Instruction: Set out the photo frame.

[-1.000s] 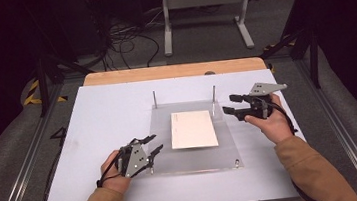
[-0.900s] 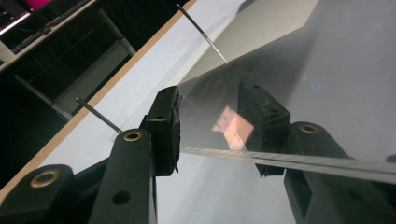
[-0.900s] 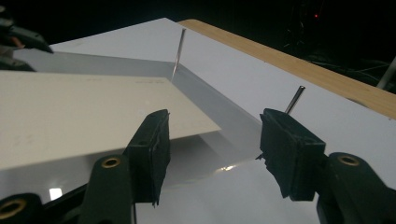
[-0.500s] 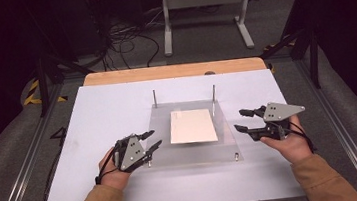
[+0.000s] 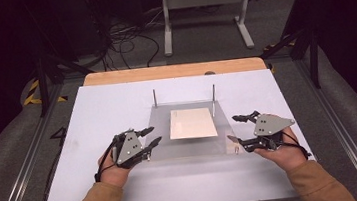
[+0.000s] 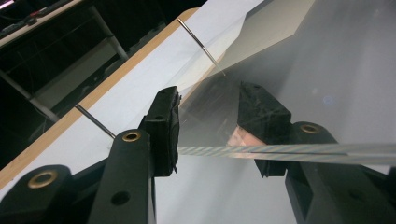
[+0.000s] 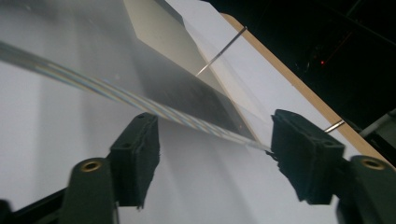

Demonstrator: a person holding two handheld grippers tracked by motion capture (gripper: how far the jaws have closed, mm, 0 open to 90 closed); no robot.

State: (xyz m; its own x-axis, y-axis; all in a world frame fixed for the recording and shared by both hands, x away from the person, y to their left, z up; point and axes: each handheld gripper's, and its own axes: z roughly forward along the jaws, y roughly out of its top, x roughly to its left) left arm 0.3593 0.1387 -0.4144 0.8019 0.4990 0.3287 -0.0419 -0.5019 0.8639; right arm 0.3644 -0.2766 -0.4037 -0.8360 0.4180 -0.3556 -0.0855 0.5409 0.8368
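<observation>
Both tongs gape, the left tongs and right tongs straddling the near edge of the clear sheet on the tabletop; one side closing first could skew it, sliding the cream card toward the two pins.

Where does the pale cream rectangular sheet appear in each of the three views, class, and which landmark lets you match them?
High view: the pale cream rectangular sheet lies at the table's centre, under the clear plastic plate, between both grippers.
Left gripper view: upper right, beyond the jaws, seen through the plate.
Right gripper view: upper middle, slanting away.
Shared landmark: the thin metal pins standing near the sheet's far edge.
</observation>
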